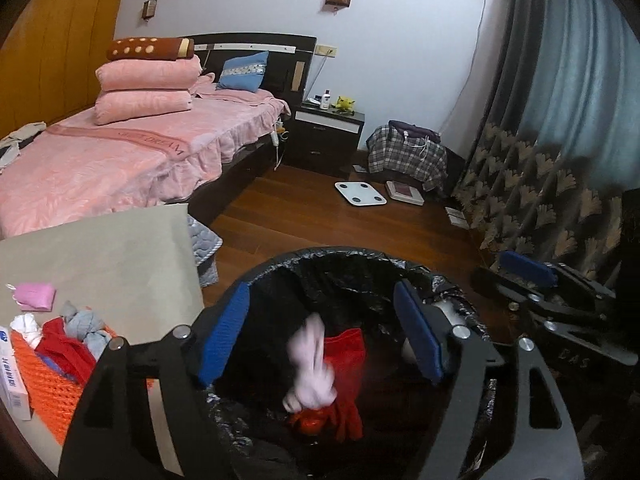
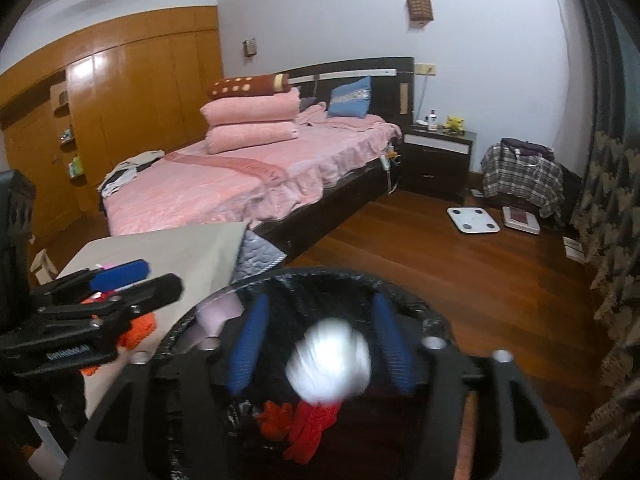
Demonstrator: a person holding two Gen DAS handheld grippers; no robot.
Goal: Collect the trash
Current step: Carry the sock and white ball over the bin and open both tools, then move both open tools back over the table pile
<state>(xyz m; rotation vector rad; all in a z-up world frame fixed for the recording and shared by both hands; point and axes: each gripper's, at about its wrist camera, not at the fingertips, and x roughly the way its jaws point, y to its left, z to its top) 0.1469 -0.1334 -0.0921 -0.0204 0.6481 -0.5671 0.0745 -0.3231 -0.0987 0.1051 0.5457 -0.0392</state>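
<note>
A round bin lined with a black bag stands on the floor below both grippers; it also shows in the right wrist view. My left gripper is open above it, and a blurred pale pink piece of trash is in the air between its fingers, over red scraps in the bin. My right gripper is open above the bin, and a blurred white wad is in the air between its fingers, over red scraps. More trash lies on the grey table: a pink piece, a grey-blue wad.
An orange net, a red cloth and a white box sit at the table's left edge. A pink bed, a dark nightstand, a white scale on the wooden floor and patterned curtains surround the spot.
</note>
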